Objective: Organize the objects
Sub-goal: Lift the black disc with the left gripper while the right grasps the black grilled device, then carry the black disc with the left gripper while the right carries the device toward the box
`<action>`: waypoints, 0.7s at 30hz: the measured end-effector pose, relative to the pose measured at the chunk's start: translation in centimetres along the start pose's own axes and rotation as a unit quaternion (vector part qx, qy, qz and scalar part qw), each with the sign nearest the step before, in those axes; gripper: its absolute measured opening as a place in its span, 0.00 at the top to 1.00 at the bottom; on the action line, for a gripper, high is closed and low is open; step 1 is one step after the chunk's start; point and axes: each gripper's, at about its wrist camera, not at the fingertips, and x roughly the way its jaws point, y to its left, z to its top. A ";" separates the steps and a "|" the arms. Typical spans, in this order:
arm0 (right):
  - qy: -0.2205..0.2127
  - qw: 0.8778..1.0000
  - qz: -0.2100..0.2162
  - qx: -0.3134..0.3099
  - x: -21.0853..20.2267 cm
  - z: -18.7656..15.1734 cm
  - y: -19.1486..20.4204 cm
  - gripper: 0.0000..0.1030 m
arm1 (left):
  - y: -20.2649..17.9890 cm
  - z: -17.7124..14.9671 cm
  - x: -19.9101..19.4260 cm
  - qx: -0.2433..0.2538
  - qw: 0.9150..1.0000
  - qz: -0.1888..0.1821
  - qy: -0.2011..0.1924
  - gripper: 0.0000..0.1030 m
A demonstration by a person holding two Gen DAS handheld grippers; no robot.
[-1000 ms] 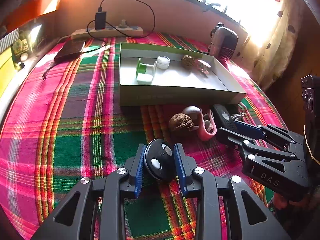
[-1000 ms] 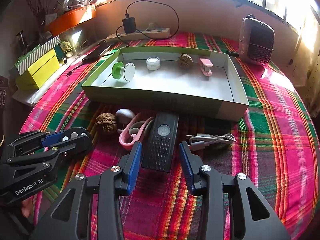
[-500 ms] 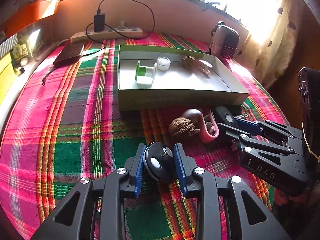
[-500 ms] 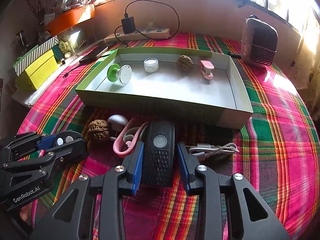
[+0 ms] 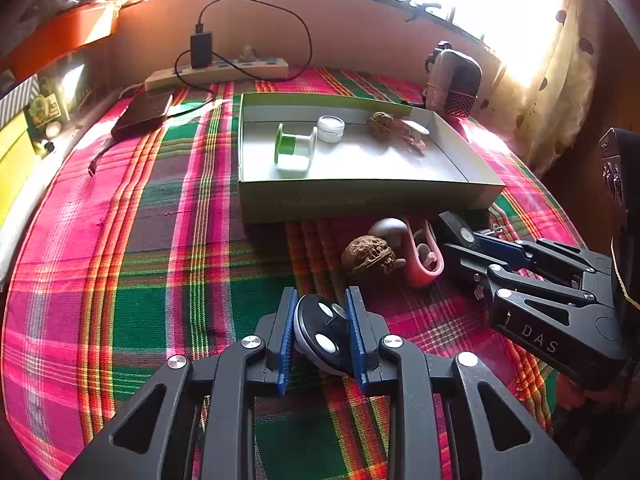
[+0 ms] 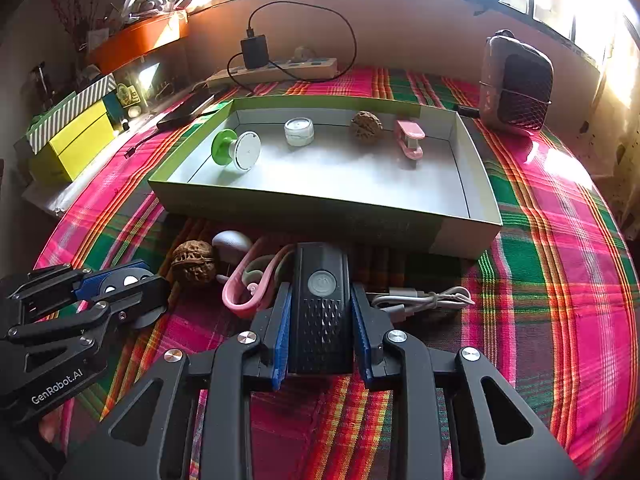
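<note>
Since earlier, right gripper (image 6: pixel 320 332) closed onto black remote (image 6: pixel 321 308); left gripper (image 5: pixel 322 330) clamps disc (image 5: pixel 322 334).

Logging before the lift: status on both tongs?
Left tongs shut on round remote. Right tongs shut on black light. Box ahead; pink earphones beside the light.

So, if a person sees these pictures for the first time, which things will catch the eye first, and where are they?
Most striking are the two grippers in front: the left gripper is shut on a round black remote, and the right gripper is shut on a long black device. Behind them, a green box on the bright plaid cloth holds a green spool, a small jar, a walnut and a pink clip.
</note>
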 end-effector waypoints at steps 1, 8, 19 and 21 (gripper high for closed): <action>0.000 1.000 0.000 0.000 0.0 0.0 0.0 0.72 | -0.1 0.0 0.0 -0.001 1.000 0.000 0.000 0.79; 0.000 1.000 -0.002 -0.002 0.0 0.0 0.1 0.72 | 0.0 0.0 0.0 0.000 1.000 0.001 0.000 0.79; 0.001 1.000 -0.011 -0.012 0.0 -0.1 0.4 0.73 | 0.1 0.0 -0.4 0.005 1.000 0.017 -0.002 0.79; 0.000 1.000 -0.012 -0.012 -0.1 -0.1 0.4 0.73 | 0.2 0.0 -0.5 0.006 1.000 0.020 -0.005 0.79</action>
